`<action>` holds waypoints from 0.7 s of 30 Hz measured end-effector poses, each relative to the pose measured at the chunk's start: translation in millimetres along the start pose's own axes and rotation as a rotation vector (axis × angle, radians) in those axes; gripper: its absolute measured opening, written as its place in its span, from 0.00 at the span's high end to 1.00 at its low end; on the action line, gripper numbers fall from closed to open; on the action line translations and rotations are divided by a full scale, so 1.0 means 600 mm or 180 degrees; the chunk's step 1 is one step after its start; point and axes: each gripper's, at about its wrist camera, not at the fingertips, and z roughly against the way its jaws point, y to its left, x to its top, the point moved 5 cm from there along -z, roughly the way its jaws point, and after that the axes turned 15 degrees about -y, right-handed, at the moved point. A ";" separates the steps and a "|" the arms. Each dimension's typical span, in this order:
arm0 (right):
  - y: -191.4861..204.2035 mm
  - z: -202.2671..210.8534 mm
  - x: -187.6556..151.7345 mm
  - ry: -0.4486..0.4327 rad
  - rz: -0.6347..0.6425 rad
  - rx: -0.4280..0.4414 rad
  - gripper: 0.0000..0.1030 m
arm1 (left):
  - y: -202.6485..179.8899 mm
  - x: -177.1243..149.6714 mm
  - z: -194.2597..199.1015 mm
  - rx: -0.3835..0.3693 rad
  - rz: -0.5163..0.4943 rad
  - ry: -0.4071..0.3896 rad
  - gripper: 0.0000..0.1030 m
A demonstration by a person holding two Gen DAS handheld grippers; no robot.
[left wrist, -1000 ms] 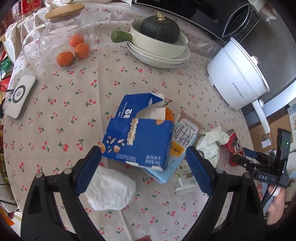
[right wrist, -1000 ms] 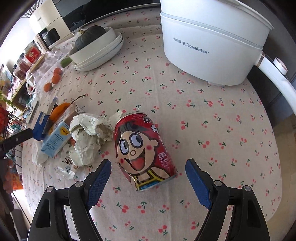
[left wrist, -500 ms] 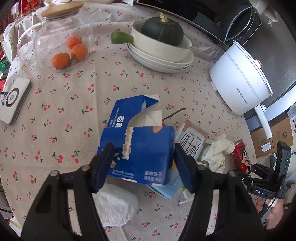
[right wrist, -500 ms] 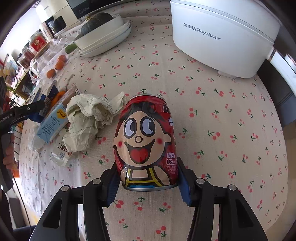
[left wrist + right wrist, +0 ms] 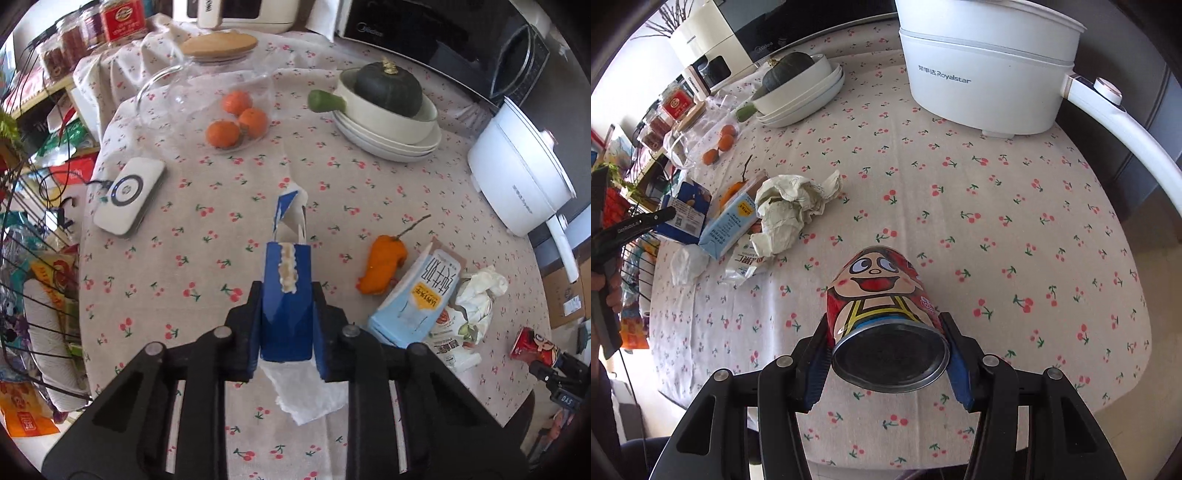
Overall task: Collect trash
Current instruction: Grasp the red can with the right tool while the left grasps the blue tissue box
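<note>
In the left wrist view my left gripper has its jaws closing, and the pads press the blue carton flat between them, its torn top pointing away. Under it lies a white tissue. To the right sit an orange peel, a light-blue milk carton, crumpled paper and a plastic wrapper. In the right wrist view my right gripper is shut on the red cartoon can, held off the cloth with its base toward the camera. The crumpled paper and milk carton lie far left.
A white electric pot stands at the back right. Stacked bowls with a green pumpkin, a glass jar of tangerines and a white charger fill the far side. A wire basket hangs past the table's left edge.
The left jaws came together on the blue carton, squashed it flat and raised it off the tissue. The right jaws shut on the red can and tipped it up off the cloth.
</note>
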 end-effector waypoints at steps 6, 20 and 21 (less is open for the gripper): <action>-0.012 0.024 -0.012 -0.0060 -0.0032 -0.0082 0.46 | 0.039 -0.009 0.030 -0.0347 0.0533 -0.0097 0.76; -0.026 0.145 -0.045 -0.0373 -0.0216 -0.0083 0.46 | 0.000 -0.017 0.180 -0.1226 0.0542 -0.0668 0.76; -0.026 0.155 -0.050 -0.0392 -0.0212 -0.0089 0.46 | -0.008 -0.021 0.189 -0.1287 0.0510 -0.0677 0.76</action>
